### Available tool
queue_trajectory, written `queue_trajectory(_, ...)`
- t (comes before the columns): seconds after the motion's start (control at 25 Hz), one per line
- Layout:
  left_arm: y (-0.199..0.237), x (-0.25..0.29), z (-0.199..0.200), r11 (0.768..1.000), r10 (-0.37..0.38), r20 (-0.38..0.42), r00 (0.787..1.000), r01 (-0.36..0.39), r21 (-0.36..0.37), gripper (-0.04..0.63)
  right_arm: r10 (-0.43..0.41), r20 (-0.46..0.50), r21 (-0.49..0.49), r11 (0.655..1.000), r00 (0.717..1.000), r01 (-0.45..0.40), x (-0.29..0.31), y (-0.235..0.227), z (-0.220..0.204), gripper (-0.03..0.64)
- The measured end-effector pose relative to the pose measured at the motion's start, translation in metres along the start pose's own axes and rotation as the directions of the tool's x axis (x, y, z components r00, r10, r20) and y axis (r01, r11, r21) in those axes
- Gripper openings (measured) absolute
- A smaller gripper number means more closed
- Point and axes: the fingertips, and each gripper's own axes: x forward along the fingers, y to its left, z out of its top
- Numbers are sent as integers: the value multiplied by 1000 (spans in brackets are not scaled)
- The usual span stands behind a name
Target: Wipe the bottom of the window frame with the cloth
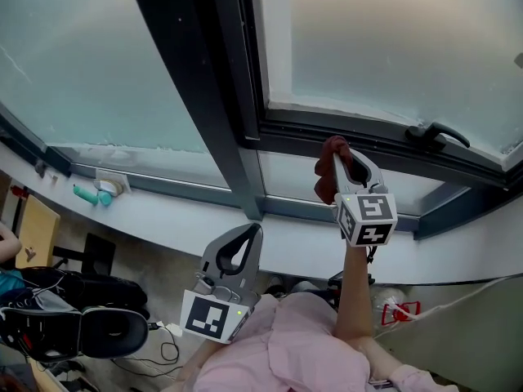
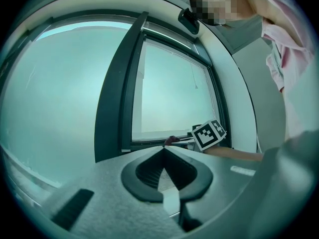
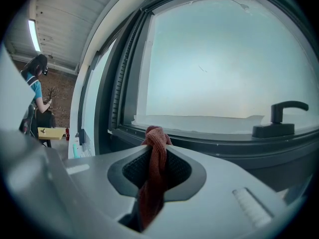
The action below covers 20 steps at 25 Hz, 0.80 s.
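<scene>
My right gripper (image 1: 350, 155) has its jaws clamped on the cloth (image 1: 328, 176), a dark red rag bunched into a knot above the jaw tips with the rest hanging down through them. In the right gripper view the cloth (image 3: 155, 156) fills the gap between the pads.

I take the window handle (image 1: 437, 134) as my mark. The cloth sits to the left of the handle, up against the bottom rail of the window frame (image 1: 384, 141) on which the handle stands. Whether the knot presses on the rail or hangs just short of it, I cannot tell from any view.

My left gripper (image 1: 250, 237) hangs well away from the handle, low and far to its left. Its jaws are drawn together tip to tip with nothing between them. It looks idle to me.

As for progress, I judge the wipe to be at its start or somewhere in its middle. The cloth is held and brought to the rail, so the fetching is done. I see no streak or clean band on the dark rail to show which part is wiped. The stretch from the cloth toward the handle, and beyond it, looks left to do.
</scene>
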Motion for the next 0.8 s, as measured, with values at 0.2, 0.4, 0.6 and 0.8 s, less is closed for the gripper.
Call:
queue_trajectory(0.2, -32, 19, 9, 1000, 10, -5, 1000, -10, -4, -2, 52, 0, -6, 999, 999, -52, -8, -12, -2, 60)
queue_trajectory(0.4, -62, 31, -3, 1000, 12, -34, 999, -11, 6, -2, 116, 12, -24, 993, 993, -115, -12, -15, -2, 60)
queue_trajectory(0.6, -77, 43, -9, 1000, 9, -30, 999, -10, -16, -2, 128, 18, -51, 991, 992, -127, -13, -21, -4, 60)
queue_trajectory(0.8, -93, 63, 6, 999, -13, 31, 999, 14, -44, -2, 149, 14, -53, 988, 989, -148, -19, -25, -5, 60)
